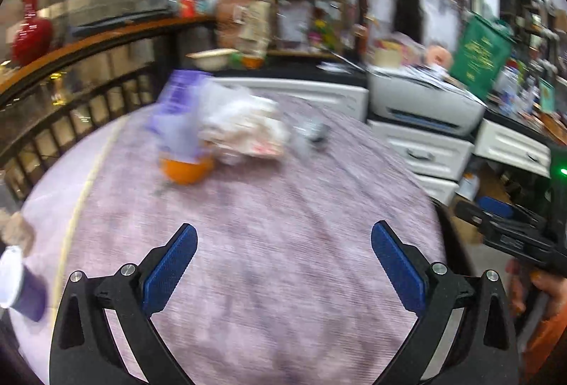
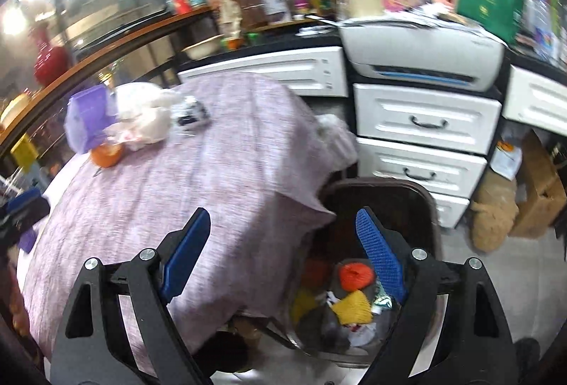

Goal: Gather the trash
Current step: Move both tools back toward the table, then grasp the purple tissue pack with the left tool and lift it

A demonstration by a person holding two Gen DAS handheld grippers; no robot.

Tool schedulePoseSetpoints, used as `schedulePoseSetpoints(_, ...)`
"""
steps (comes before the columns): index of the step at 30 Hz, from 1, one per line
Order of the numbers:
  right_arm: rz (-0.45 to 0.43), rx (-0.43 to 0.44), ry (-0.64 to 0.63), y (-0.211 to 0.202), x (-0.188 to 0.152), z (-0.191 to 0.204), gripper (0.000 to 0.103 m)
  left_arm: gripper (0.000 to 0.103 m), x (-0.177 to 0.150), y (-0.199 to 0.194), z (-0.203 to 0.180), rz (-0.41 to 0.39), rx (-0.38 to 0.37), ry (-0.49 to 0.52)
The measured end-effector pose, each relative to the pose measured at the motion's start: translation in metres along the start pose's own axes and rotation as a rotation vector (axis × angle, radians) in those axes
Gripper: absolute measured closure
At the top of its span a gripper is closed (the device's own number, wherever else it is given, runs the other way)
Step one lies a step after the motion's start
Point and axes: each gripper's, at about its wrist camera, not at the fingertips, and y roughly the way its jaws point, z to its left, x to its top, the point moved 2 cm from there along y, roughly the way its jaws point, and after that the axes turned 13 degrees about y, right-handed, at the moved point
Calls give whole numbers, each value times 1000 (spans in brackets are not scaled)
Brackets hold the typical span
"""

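Blue-padded fingers of the left gripper stand spread wide with nothing between them, tilted down over the mauve tablecloth. Beyond them, at the table's far left, a purple carton stands roughly upright, leaning on an orange bowl; just right of it lies a crumpled white wrapper heap, then a small dark-and-clear wrapper, too blurred to give a long axis. Further right, the right gripper also hangs spread and empty, angled down across the table's edge and a dark trash bin on the floor. Inside the bin lie an orange ball, a yellow lump and mixed scraps.
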Motion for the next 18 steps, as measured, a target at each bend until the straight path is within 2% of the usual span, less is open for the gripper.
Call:
schedulePoseSetpoints(4,6,37,-44,4,3,25,19,6,6,9,34,2,71,-36)
schedulePoseSetpoints(10,27,72,-85,14,5,50,19,6,34,30,55,-13,99,-24)
schedulePoseSetpoints(14,40,78,-106,19,7,57,19,12,52,52,58,3,107,-6)
schedulePoseSetpoints(18,46,77,-120,22,11,60,19,21,66,75,68,23,146,-4)
